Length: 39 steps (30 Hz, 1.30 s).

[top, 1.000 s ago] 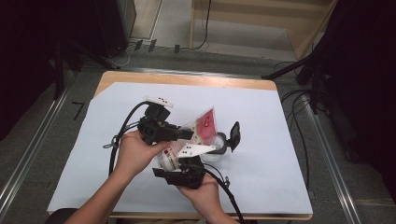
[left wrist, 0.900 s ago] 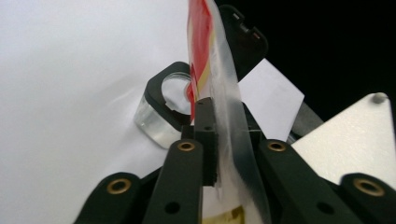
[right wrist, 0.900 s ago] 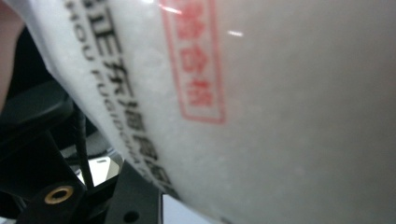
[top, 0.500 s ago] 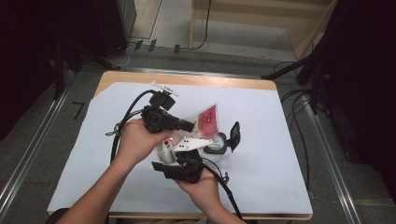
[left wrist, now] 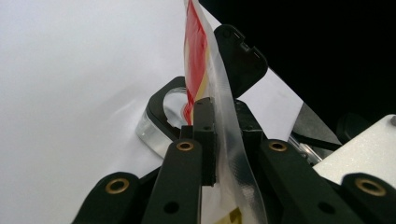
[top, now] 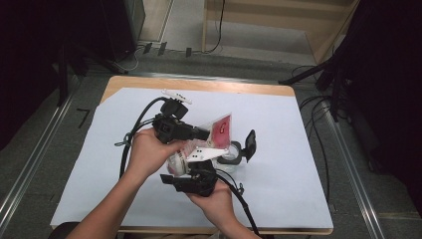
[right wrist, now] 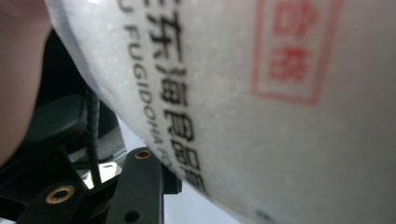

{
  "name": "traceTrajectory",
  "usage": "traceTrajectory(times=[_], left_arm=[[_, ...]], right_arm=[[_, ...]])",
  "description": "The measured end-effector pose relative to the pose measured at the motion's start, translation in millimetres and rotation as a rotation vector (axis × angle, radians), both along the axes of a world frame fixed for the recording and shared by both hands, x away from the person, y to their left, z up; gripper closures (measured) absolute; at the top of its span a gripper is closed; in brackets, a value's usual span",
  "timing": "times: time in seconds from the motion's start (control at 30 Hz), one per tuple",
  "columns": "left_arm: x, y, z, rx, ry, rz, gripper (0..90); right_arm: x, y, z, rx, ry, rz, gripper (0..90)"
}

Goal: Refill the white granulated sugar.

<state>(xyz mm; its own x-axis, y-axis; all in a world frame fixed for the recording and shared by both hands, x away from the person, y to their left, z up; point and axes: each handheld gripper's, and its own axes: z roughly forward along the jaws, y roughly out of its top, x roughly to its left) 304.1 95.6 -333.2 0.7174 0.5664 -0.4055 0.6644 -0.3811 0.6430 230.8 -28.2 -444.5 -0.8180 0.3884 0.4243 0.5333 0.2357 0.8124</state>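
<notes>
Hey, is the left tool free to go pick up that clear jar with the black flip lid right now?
Probably not: the left tool is shut on the bag's edge, and the bag hangs between it and the jar.

Pouch [top: 211, 142] between both hands, above table [top: 278, 129]; open container [top: 234, 154] just right.

Red-white plastic pouch [top: 211, 139], held tilted above clear jar [top: 230, 158] w/ open black lid
</notes>
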Motion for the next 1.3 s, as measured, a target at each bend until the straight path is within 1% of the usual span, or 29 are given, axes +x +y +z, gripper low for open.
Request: traceTrajectory(times=[0.07, 0.17, 0.2, 0.27, 0.33, 0.37, 0.43, 0.53, 0.67, 0.73, 0.8, 0.83, 1.03, 1.27, 1.3], left_arm=[[0.1, 0.1, -0.5, -0.003, -0.002, -0.001, 82.2], [0.4, -0.1, -2.6, -0.002, -0.002, -0.004, 83.3], [0.6, 0.0, -2.7, 0.004, 0.001, -0.003, 84.0], [0.8, -0.3, -2.8, 0.0, 0.004, 0.0, 84.6], [0.6, -0.3, -2.6, 0.004, 0.001, 0.0, 84.6], [0.6, -0.2, -2.9, -0.001, 0.001, 0.0, 84.7], [0.6, -0.3, -3.0, -0.004, 0.001, 0.004, 84.9], [0.5, 0.0, -2.6, -0.013, 0.004, 0.003, 84.9], [-0.2, 0.4, -1.7, -0.019, -0.005, 0.0, 84.4], [-0.2, 0.6, -1.6, -0.003, -0.011, -0.004, 84.2], [-0.3, 0.3, -2.1, -0.001, -0.014, -0.005, 84.1], [-0.3, 0.3, -2.4, -0.005, -0.016, -0.008, 83.8], [-0.3, 1.0, -2.7, -0.002, -0.028, -0.012, 83.0], [0.0, 1.6, -3.1, -0.004, -0.025, -0.009, 82.0], [0.3, 1.9, -3.3, -0.01, -0.023, -0.012, 81.6]], right_arm=[[-0.2, -0.2, 0.1, 0.009, 0.007, 0.0, 61.6], [-0.6, -0.2, -0.7, 0.004, 0.005, -0.001, 61.4], [-0.6, -0.1, -1.3, 0.0, 0.004, -0.001, 61.3], [-1.4, 0.4, -1.4, -0.016, -0.009, 0.0, 61.1], [-1.4, 0.6, -1.4, -0.02, -0.017, 0.001, 60.9], [-1.4, 0.7, -1.5, -0.023, -0.02, 0.002, 60.8], [-1.7, 1.7, -1.5, -0.033, -0.028, 0.007, 58.6], [-2.4, 2.4, -0.8, -0.046, -0.038, -0.001, 61.2], [-3.1, 2.0, 0.8, -0.05, -0.046, -0.002, 61.7], [-3.0, 2.0, 0.8, -0.049, -0.043, -0.002, 61.9], [-2.9, 2.2, 0.4, -0.049, -0.037, -0.002, 61.9], [-2.6, 2.2, 0.1, -0.045, -0.034, 0.001, 62.0], [-3.1, 2.4, 0.6, -0.036, -0.023, 0.001, 62.0], [-3.1, 2.3, 0.5, -0.037, -0.022, 0.002, 62.1], [-3.1, 2.3, 0.5, -0.036, -0.021, 0.002, 62.1]])
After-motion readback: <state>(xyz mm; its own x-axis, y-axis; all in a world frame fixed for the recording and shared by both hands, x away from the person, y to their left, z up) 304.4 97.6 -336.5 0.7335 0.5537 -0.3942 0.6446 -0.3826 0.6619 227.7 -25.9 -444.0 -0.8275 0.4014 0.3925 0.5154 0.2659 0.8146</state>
